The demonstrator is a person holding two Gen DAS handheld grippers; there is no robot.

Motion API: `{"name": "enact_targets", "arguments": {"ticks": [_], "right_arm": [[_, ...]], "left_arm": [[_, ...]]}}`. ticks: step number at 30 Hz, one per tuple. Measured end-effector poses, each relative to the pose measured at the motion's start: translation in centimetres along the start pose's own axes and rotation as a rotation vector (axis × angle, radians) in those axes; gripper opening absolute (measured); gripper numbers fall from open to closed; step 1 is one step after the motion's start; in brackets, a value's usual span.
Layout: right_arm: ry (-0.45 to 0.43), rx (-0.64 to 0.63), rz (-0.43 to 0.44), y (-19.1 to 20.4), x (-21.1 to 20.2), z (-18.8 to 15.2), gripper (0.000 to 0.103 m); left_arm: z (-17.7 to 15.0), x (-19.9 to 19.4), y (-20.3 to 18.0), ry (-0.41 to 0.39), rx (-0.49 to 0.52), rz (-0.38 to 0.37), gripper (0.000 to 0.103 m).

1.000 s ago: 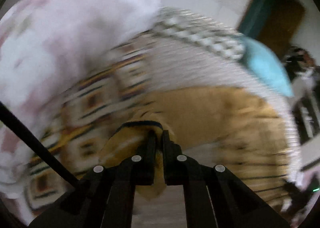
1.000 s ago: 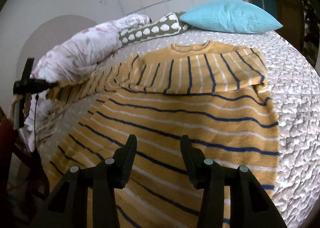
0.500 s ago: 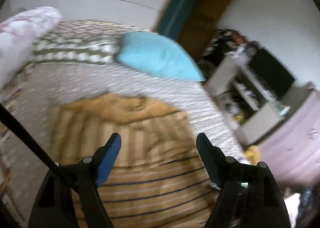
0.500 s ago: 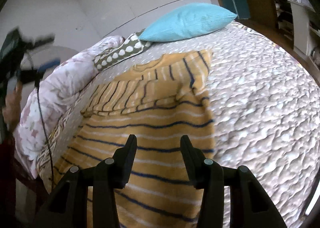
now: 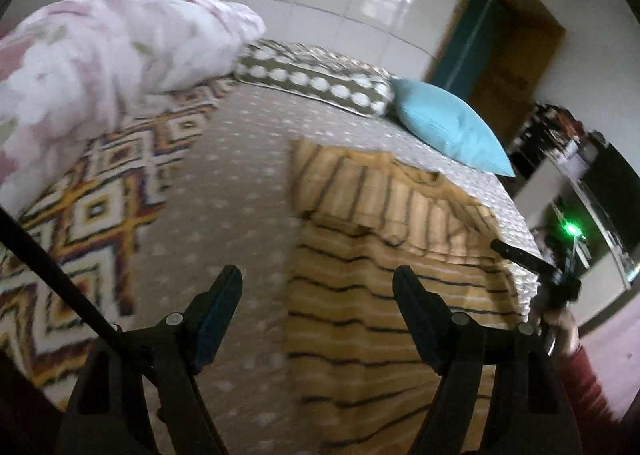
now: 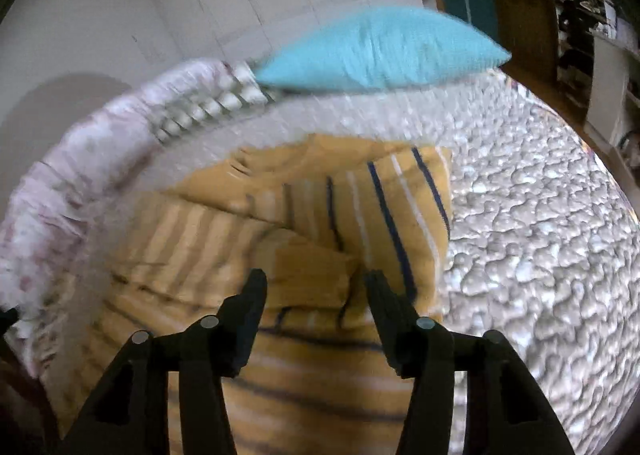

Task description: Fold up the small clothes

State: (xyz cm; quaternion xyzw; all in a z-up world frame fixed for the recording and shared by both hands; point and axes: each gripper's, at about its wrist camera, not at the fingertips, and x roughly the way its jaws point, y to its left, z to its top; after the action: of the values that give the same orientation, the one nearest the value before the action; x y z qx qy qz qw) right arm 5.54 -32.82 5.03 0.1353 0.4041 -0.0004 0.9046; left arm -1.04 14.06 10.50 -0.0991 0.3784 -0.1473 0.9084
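Note:
A mustard-yellow sweater with navy and white stripes (image 5: pixel 384 255) lies flat on the grey quilted bed (image 5: pixel 224 183), both sleeves folded in across its chest. My left gripper (image 5: pixel 316 287) is open and empty above the sweater's left edge. The right gripper shows in the left wrist view (image 5: pixel 532 259) at the sweater's right side. In the right wrist view my right gripper (image 6: pixel 316 287) is open and empty just above the folded sleeve cuff (image 6: pixel 308 267) of the sweater (image 6: pixel 384 199).
A turquoise pillow (image 5: pixel 448 131) and a dotted olive pillow (image 5: pixel 320 79) lie at the head of the bed. A pink floral duvet (image 5: pixel 100 47) and a diamond-patterned blanket (image 5: pixel 92 207) lie along the left. A doorway (image 5: pixel 496 51) and shelves (image 6: pixel 592 35) stand at right.
My left gripper has let go of the sleeve, opened wide and pulled back from the sweater. My right gripper has moved forward over the sweater toward the folded sleeves, staying open.

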Motion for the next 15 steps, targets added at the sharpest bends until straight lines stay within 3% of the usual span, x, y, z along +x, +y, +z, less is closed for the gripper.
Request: {"name": "enact_targets", "arguments": {"ticks": [1,3,5,8,10,12,13,15], "right_arm": [[0.025,0.003,-0.013,0.0,1.0,0.2,0.056],[0.078,-0.004,0.0,0.2,2.6,0.3,0.026],[0.085,-0.047,-0.005,1.0,2.1,0.7,0.012],[0.021,-0.055,0.035,0.9,-0.3,2.1,0.01],[-0.04,-0.05,0.014,0.4,-2.2,3.3,0.01],[-0.062,-0.064,-0.068,-0.1,-2.5,4.1,0.011],[-0.055,-0.082,-0.148,-0.3,-2.0,4.3,0.011],[-0.004,-0.113,-0.247,-0.8,-0.5,4.1,0.015]], "left_arm": [[-0.6,-0.3,0.4,-0.009,0.0,0.013,0.077],[-1.7,-0.4,0.6,-0.013,0.011,0.033,0.077],[-2.4,0.2,0.5,-0.005,0.033,0.045,0.077],[-3.1,1.2,0.4,0.014,0.045,0.057,0.077],[-3.7,2.2,0.6,0.04,0.021,0.039,0.077],[-4.1,3.1,0.6,0.069,-0.004,0.013,0.077],[-4.5,3.6,0.6,0.085,-0.013,0.002,0.077],[-5.1,4.6,0.1,0.113,-0.009,-0.01,0.077]]}}
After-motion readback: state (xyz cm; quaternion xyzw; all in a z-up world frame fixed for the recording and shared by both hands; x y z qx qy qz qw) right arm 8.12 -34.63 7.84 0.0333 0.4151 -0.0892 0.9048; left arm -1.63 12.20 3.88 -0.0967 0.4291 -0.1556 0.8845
